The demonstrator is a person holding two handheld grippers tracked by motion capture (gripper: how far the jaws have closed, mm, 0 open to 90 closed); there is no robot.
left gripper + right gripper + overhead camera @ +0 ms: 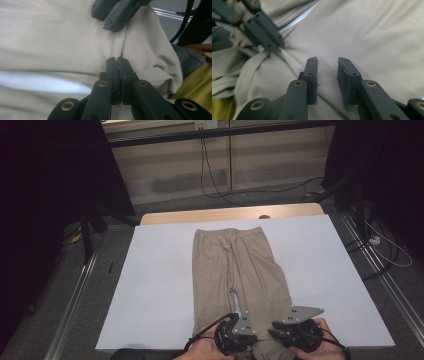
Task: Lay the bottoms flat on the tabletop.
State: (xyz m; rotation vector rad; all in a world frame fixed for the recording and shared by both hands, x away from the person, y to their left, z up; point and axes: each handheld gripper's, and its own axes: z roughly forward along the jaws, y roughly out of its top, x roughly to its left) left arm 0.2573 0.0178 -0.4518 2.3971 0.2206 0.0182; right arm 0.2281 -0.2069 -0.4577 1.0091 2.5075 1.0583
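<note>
- We see beige trousers [235, 270] flat on the white surface [150, 285], hems at our edge.
- Left tongs [117, 62] pinched shut on a hem fold.
- Right tongs [327, 65] part open just above the fabric, gripping nothing.

No text, label, brand, number or sign can be read in any of the views. The beige trousers [235, 270] carry no legible tag or print, the white sheet on the desk [160, 285] is blank, and the black gripper parts bear no readable marking.
</note>
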